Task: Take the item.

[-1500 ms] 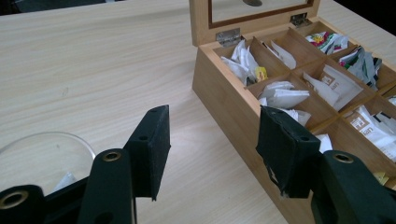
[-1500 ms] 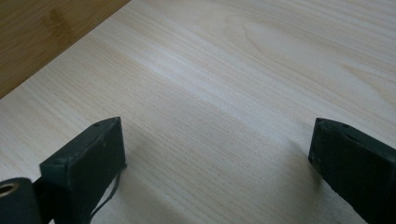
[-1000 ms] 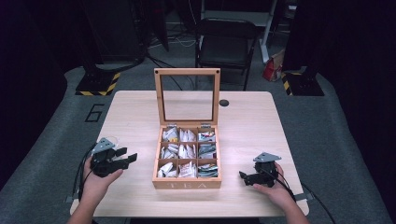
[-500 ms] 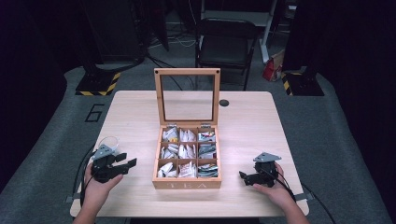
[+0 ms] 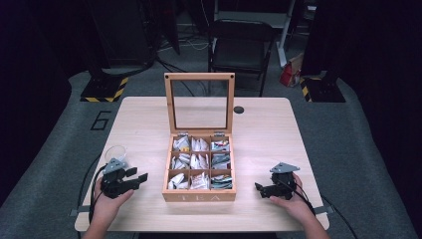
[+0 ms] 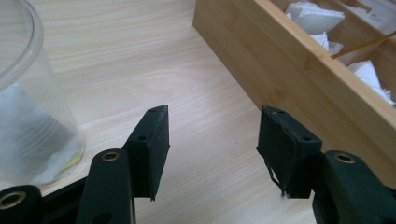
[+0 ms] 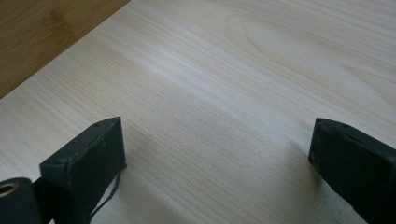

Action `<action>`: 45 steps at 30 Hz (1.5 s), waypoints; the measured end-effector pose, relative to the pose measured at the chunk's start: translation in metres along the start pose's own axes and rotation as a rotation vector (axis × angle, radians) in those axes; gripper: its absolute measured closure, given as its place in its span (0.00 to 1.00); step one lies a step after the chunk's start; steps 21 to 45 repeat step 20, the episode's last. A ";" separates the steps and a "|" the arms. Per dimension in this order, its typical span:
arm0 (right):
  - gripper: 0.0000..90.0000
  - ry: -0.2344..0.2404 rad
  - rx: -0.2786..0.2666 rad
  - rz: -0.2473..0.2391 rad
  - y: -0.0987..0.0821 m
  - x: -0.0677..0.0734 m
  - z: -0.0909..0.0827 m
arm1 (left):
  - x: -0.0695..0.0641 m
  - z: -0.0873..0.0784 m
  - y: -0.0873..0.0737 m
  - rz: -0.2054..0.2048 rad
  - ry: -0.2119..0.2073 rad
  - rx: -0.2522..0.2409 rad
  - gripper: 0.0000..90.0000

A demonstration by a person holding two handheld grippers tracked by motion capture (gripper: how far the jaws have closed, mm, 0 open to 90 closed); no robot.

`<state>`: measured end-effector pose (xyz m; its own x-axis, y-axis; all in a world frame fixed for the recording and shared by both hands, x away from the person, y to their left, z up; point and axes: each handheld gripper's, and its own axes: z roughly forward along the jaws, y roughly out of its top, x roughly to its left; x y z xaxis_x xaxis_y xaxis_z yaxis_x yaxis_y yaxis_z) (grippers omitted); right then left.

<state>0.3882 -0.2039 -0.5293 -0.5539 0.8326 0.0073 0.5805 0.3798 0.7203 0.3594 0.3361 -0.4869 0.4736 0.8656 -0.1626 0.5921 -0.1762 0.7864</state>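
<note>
Centrally, a wooden tea box (image 5: 199, 195) is seen on the tabletop (image 5: 268, 129), its glass lid (image 5: 199, 104) stood upright at the 12 o'clock edge and its nine compartments filled with tea bags (image 5: 200, 160). At the box's 9 o'clock, the left tongs (image 5: 141, 178) are held low over the wood with the jaws apart and nothing between them, just beside a clear plastic cup (image 6: 28, 107) containing a white tea bag. At 3 o'clock, well apart from the box, the right tongs (image 5: 259, 190) are rested with jaws spread wide and empty.
</note>
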 end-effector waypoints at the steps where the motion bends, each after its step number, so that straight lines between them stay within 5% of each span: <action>1: 0.03 0.000 0.000 0.000 0.000 0.000 0.000 | 0.000 0.000 -0.001 0.000 -0.004 0.009 0.48; 12: 0.03 0.000 0.000 0.000 0.000 0.000 0.000 | 0.004 0.006 -0.005 0.000 -0.004 0.049 0.47; 45: 0.03 0.000 0.000 0.000 0.000 0.000 0.000 | 0.004 0.006 -0.006 -0.008 -0.009 0.053 0.46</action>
